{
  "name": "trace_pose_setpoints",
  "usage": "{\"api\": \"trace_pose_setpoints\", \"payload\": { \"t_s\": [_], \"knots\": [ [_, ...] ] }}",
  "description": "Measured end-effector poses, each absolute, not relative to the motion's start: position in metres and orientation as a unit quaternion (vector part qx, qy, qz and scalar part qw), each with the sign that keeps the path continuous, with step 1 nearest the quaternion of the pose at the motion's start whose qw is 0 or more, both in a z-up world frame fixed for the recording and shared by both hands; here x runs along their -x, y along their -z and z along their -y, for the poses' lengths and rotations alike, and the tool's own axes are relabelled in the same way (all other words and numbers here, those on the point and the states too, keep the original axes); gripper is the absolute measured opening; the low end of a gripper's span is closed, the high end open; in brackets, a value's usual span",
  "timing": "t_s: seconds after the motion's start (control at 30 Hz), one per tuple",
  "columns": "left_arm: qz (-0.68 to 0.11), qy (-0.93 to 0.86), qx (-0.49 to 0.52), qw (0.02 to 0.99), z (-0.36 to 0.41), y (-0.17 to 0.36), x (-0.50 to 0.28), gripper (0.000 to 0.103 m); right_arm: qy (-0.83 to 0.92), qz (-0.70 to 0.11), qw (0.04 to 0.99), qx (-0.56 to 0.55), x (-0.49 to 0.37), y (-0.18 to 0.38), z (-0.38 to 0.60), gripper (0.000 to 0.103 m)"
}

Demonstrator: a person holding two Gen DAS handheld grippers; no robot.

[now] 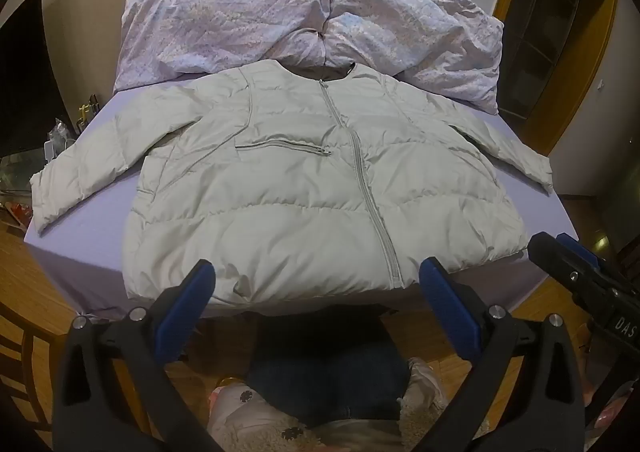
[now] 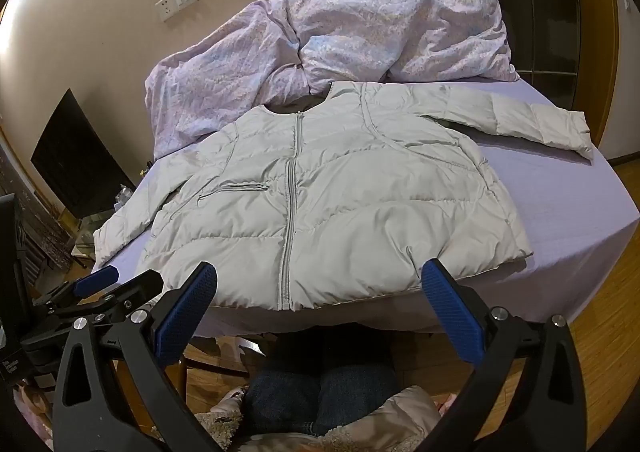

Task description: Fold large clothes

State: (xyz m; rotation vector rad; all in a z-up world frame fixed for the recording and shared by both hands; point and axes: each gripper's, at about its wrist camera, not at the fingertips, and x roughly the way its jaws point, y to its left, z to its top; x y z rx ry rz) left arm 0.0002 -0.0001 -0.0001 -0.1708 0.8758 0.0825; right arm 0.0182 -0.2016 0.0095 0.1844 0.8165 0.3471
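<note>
1. Both tools are held above the near edge of the bed point(image 1: 80, 284), clear of the fabric. On the left tool point(image 1: 316, 284) the jaws are spread wide and nothing is gripped.
2. A pale grey puffer jacket point(image 1: 288, 188) is laid flat and face up on the lilac sheet, zipped, with its hem at the near edge and its collar towards a crumpled floral duvet point(image 1: 248, 20) at the far end.
3. The left sleeve point(image 1: 84, 176) is spread outward and reaches the left edge of the bed. It is judged to be the first part to fold: the cuff should be pinched through both layers and carried across the chest.
4. The zipper point(image 2: 290, 208) runs down the middle and should be used as the fold reference.
5. The right sleeve point(image 2: 532, 120) is stretched out towards the far right corner; it should be folded in the same manner so that the sleeves overlap squarely.
6. On the right tool point(image 2: 318, 284) the jaws are likewise spread and empty.
7. Padded fabric is expected to spring back; each fold should be pressed flat before release.
</note>
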Motion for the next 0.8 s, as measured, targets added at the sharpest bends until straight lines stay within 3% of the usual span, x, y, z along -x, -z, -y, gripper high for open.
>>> {"api": "trace_pose_setpoints", "payload": {
  "t_s": [0.8],
  "knots": [
    [-0.422,-0.038,0.086,0.902,-0.0002,0.0,0.0,0.101,-0.168,-0.393,0.9,-0.088,-0.0184,-0.0079,0.2004,0.102]
  ]
}}
